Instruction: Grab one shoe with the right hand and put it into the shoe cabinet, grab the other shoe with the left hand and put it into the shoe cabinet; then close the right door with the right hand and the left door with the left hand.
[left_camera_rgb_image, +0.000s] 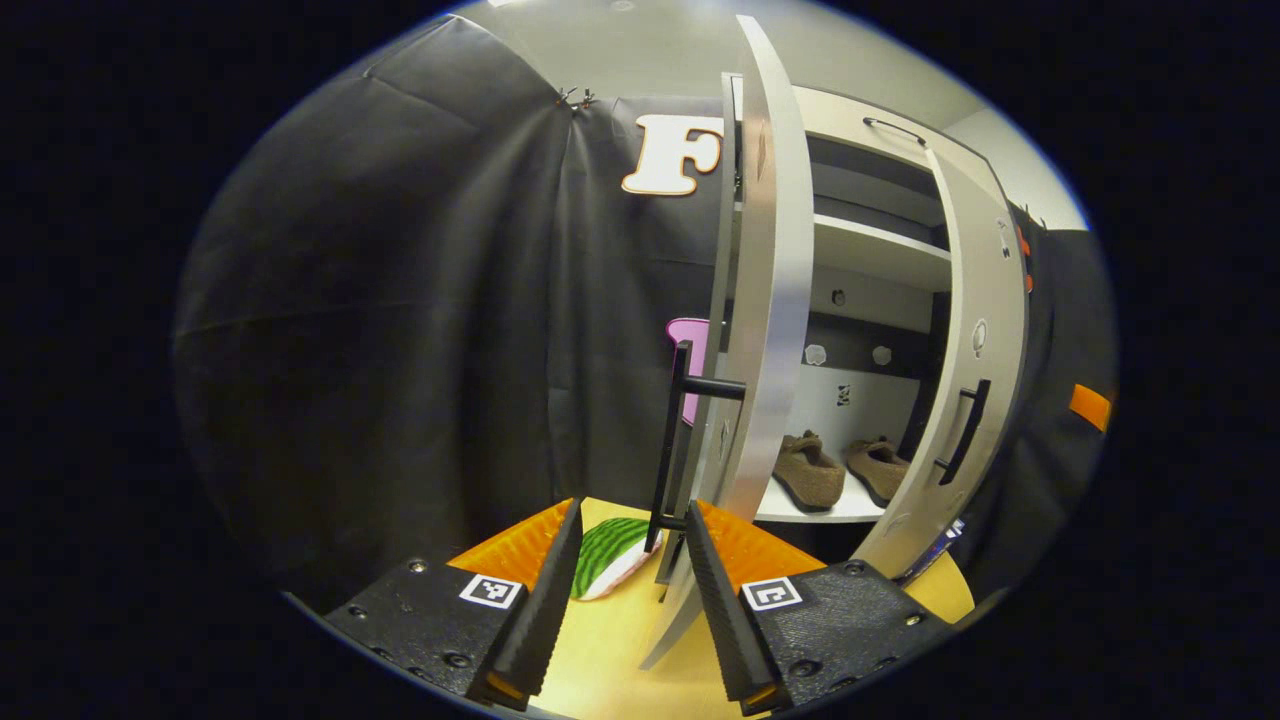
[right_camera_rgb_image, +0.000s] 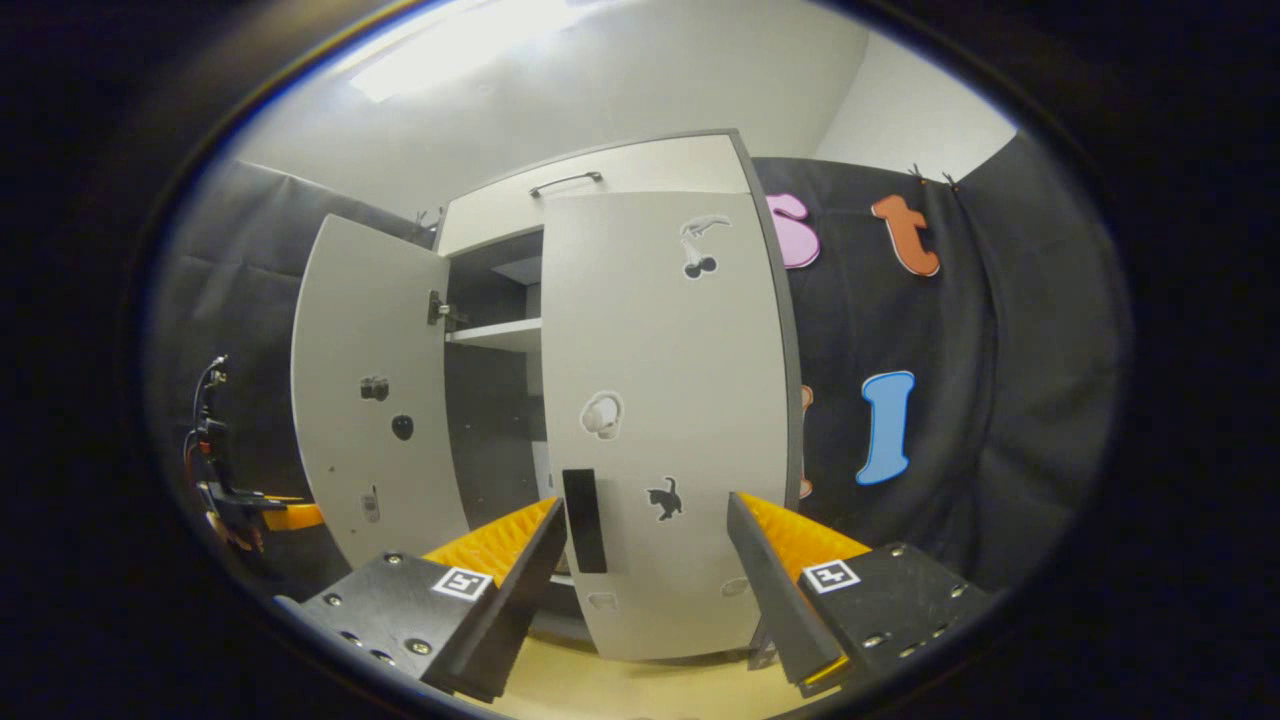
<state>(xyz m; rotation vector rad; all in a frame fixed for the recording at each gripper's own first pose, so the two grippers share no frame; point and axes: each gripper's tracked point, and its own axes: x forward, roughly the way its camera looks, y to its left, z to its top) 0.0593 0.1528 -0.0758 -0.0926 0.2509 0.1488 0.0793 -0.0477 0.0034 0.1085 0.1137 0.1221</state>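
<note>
- two fingers of the left gripper (left_camera_rgb_image: 625, 590) stand wide apart around the black handle (left_camera_rgb_image: 668, 450), not pinching it.
- left door (left_camera_rgb_image: 765, 300) looks stiff and light; push its flat face.
- right gripper (right_camera_rgb_image: 645, 580) gapes wide near the right door (right_camera_rgb_image: 665, 400), almost closed.
- both shoes (left_camera_rgb_image: 808, 470) sit inside the cabinet (left_camera_rgb_image: 880, 250).

Black cloth wall (left_camera_rgb_image: 380, 300) fills the left and centre of left gripper view, creased, clipped at the top. Pale ceiling (right_camera_rgb_image: 560, 90) across the top of right gripper view, bright light patch (right_camera_rgb_image: 450, 55) upper left. Light wood floor (left_camera_rgb_image: 600, 650) at bottom centre. White room wall (right_camera_rgb_image: 900, 110) upper right, above the cloth.
</note>
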